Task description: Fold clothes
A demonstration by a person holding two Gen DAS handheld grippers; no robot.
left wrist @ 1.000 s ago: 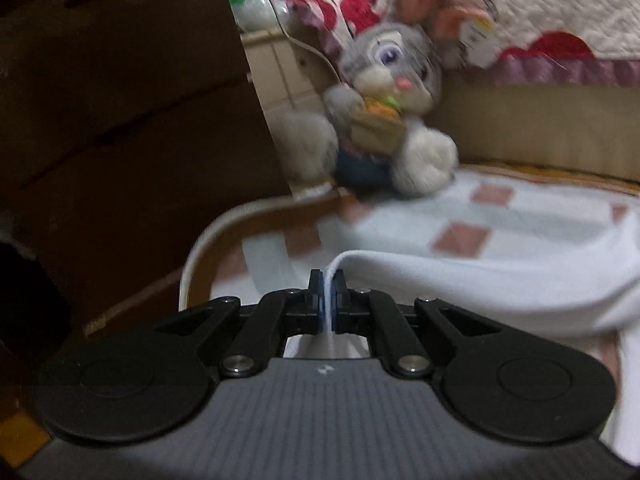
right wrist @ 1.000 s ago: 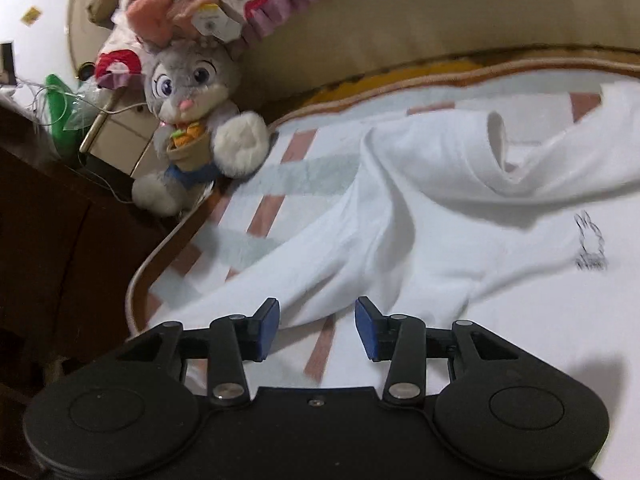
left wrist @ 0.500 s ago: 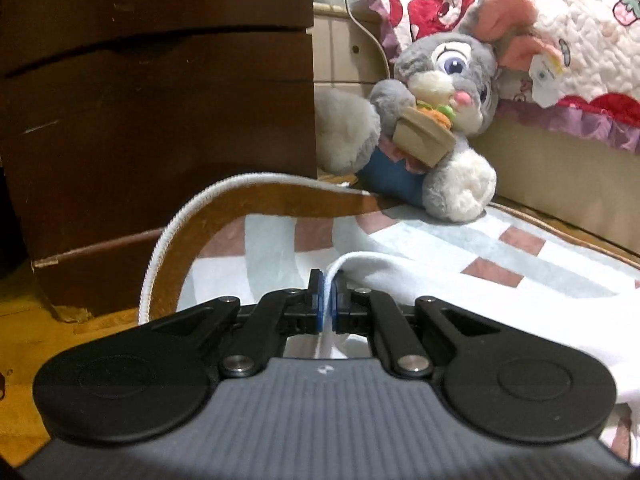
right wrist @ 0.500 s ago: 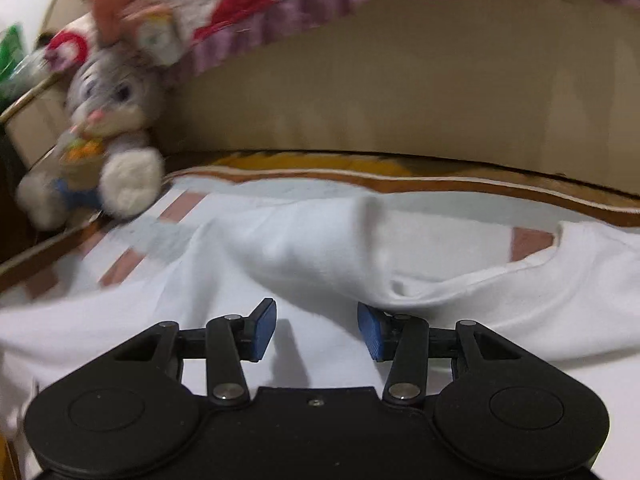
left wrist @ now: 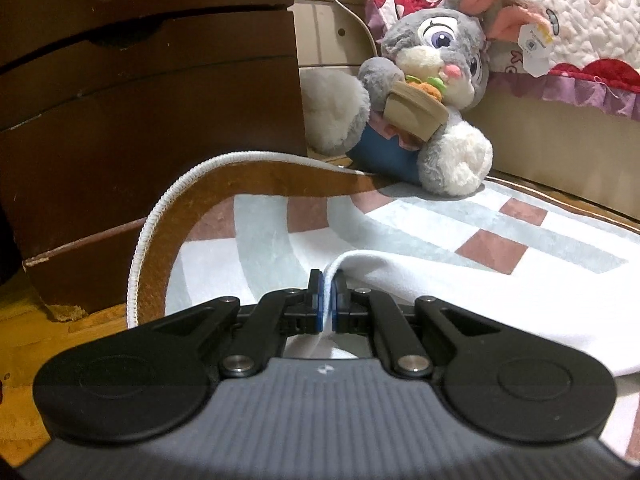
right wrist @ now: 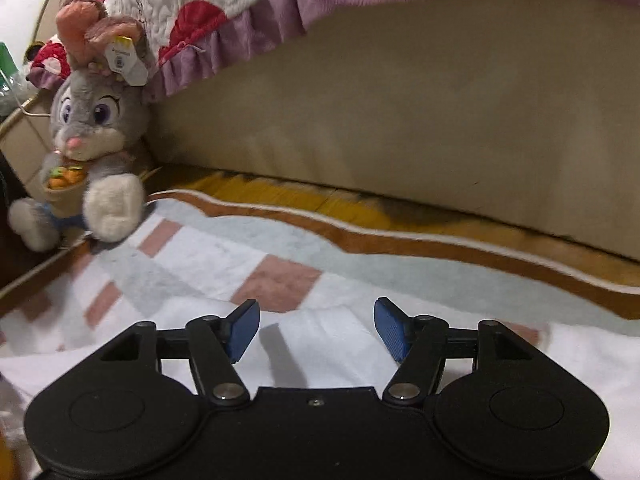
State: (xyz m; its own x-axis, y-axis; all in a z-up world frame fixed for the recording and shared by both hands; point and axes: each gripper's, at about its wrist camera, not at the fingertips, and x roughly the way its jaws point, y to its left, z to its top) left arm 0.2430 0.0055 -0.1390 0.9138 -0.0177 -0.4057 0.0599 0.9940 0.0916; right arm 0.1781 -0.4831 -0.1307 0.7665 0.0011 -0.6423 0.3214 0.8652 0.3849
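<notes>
A white T-shirt (left wrist: 460, 300) lies on a checked rug. My left gripper (left wrist: 328, 300) is shut on a thin edge of the T-shirt, low over the rug near its rounded corner. In the right wrist view the same white T-shirt (right wrist: 328, 344) lies under and in front of my right gripper (right wrist: 316, 328). The right gripper is open, its blue pads wide apart just above the cloth's far edge, holding nothing.
The rug (left wrist: 420, 220) has grey, white and pink squares and a brown border. A grey plush rabbit (left wrist: 428, 92) sits at its corner. A dark wooden dresser (left wrist: 140, 120) stands on the left. A bed side (right wrist: 400, 120) with a quilt runs along the back.
The right gripper has moved forward and down to the far edge of the T-shirt and opened wider. The left gripper has dropped lower toward the rug, still holding the shirt edge.
</notes>
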